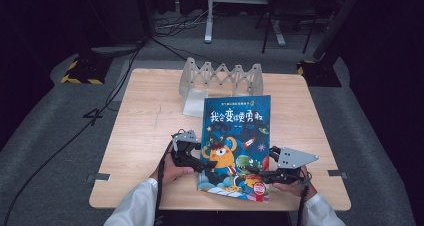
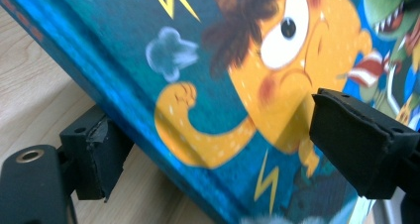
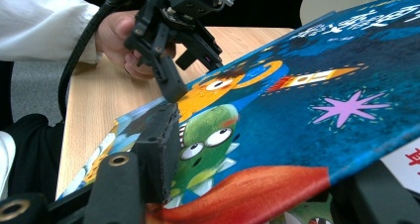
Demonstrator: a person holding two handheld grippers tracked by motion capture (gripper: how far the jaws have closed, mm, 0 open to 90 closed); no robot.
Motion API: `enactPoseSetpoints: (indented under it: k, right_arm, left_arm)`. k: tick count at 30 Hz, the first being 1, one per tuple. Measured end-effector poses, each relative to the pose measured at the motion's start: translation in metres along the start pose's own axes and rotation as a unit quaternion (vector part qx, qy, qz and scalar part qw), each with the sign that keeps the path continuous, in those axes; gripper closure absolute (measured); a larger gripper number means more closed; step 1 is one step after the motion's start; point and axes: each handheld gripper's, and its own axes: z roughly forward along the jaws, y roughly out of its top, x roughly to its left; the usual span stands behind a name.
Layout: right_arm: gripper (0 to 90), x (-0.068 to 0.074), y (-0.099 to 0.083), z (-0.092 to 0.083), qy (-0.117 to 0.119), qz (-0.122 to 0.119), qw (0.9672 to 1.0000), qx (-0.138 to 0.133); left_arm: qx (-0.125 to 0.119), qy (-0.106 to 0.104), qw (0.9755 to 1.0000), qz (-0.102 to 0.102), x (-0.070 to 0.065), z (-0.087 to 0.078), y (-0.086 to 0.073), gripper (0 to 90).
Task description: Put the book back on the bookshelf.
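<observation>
Book point(image 1: 235, 141) lifted off worktop point(image 1: 145, 136) at its near end; left gripper point(image 1: 192, 158) spread, straddling the spine edge; right gripper point(image 1: 270, 172) pinching the opposite edge.

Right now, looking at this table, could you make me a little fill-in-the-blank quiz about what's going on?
1. Both grippers hold a picture ____, blue-covered.
2. The left gripper has one jaw above the cover and the other ____ it.
3. Behind it stands a grey folding ____, zigzag-shaped.
4. Everything rests on a ____ table.

Missing words: book; under; rack; wooden
</observation>
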Motion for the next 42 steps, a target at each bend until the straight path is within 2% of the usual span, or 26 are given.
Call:
enactPoseSetpoints:
  k: [4,7,9,12,17,20,22,23,26,29,33,36,38,41,42]
  right_arm:
    - [45.0,-0.001,-0.001,0.0,0.001,0.004,1.0,0.001]
    - [46.0,-0.002,-0.002,0.0,0.006,0.005,1.0,0.001]
    - [48.2,-0.004,-0.005,-0.002,0.023,0.009,0.9997,0.003]
    - [50.7,-0.006,-0.008,-0.003,0.025,0.011,0.9996,0.011]
    - [51.5,-0.008,-0.008,-0.008,0.005,0.012,0.9997,0.022]
    - [52.4,-0.01,-0.011,-0.01,-0.007,0.017,0.9995,0.026]
    - [52.4,-0.012,-0.015,-0.011,-0.011,0.027,0.9991,0.029]
    - [52.4,-0.012,-0.015,-0.011,-0.011,0.027,0.9991,0.029]
    - [52.1,-0.014,-0.02,-0.011,-0.017,0.043,0.9985,0.03]
    - [52.5,-0.014,-0.023,-0.015,-0.02,0.044,0.9985,0.027]
    - [53.0,-0.012,-0.025,-0.017,-0.021,0.041,0.9987,0.023]
    - [53.9,-0.011,-0.028,-0.019,-0.024,0.043,0.9986,0.018]
    - [53.9,-0.011,-0.03,-0.021,-0.033,0.046,0.9983,0.018]
    - [53.5,-0.011,-0.035,-0.025,-0.05,0.049,0.9972,0.025]
    - [52.9,-0.012,-0.038,-0.027,-0.047,0.057,0.9969,0.024]
  left_arm:
    - [-0.007,-0.012,0.9998,-0.017,0.004,0.003,0.002,12.1]
    - [-0.007,-0.002,1.0,-0.006,0.0,0.001,0.004,12.8]
    - [-0.016,0.007,0.9998,0.003,-0.005,-0.004,0.005,17.1]
    - [-0.042,0.008,0.999,0.01,-0.011,-0.014,0.007,22.7]
    - [-0.072,0.02,0.9962,0.044,-0.03,-0.027,0.01,25.3]
    - [-0.089,0.024,0.9934,0.068,-0.041,-0.034,0.011,30.4]
    - [-0.095,0.036,0.9912,0.085,-0.048,-0.035,0.012,34.2]
    - [-0.095,0.036,0.9912,0.085,-0.048,-0.035,0.012,35.6]
    - [-0.098,0.05,0.9884,0.105,-0.055,-0.032,0.013,36.6]
    - [-0.097,0.065,0.9856,0.122,-0.061,-0.027,0.012,38.9]
    - [-0.081,0.061,0.9857,0.134,-0.062,-0.021,0.012,44.6]
    - [-0.079,0.067,0.9844,0.142,-0.065,-0.017,0.011,45.9]
    - [-0.076,0.065,0.985,0.141,-0.064,-0.015,0.01,49.9]
    - [-0.064,0.063,0.9842,0.152,-0.065,-0.01,0.008,55.9]
    - [-0.064,0.061,0.9842,0.154,-0.066,-0.009,0.007,55.9]
